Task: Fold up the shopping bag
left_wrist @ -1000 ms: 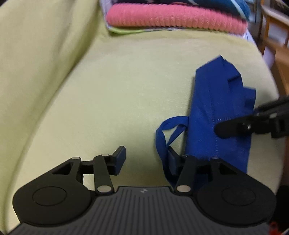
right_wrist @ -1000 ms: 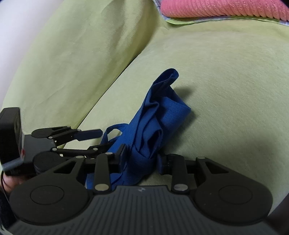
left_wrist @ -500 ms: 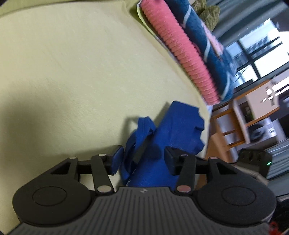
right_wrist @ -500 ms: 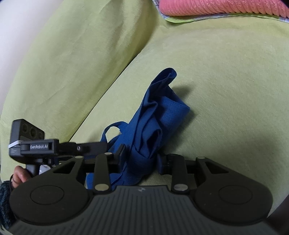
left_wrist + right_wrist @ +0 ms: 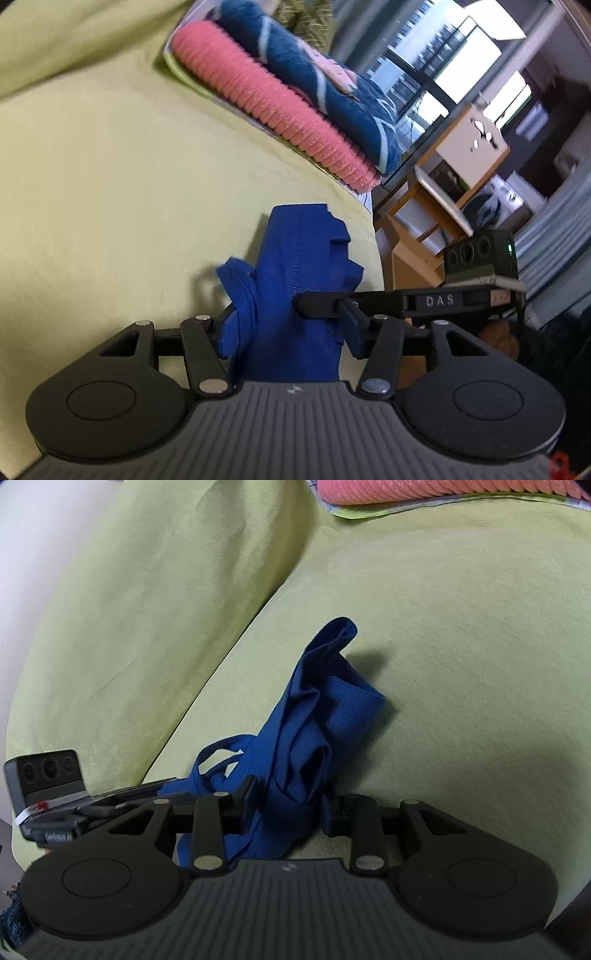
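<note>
The blue shopping bag [image 5: 325,716] lies bunched into a narrow, crumpled strip on the yellow-green sofa seat [image 5: 461,627], its near end passing between the fingers of both tools. The right tool [image 5: 288,805] has its fingers set either side of the gathered cloth, just touching it on each side, so it appears to pinch the bundle, though how firmly I cannot tell. Just left of that tool, the bag's handle loops [image 5: 221,753] spill out toward the left tool [image 5: 122,797], which comes in low from the side. In the left wrist view, the left tool [image 5: 284,328] has its fingers spread around the bag [image 5: 295,266], with cloth filling the gap and the handle straps bunched against its left finger; it looks like a loose hold rather than a clamp. One finger of the right tool [image 5: 317,306] crosses in from the right, pressed against the cloth just ahead of the left tool. Far ahead of both tools, a pink ribbed cushion [image 5: 269,99] and a dark blue patterned blanket [image 5: 321,77] sit stacked at the far end of the seat. The step in hand seems to be gathering the bag and tucking in the handles before a fold. The next move likely calls for flattening the bundle on the seat, handles inside, then doubling one end over the other.
</note>
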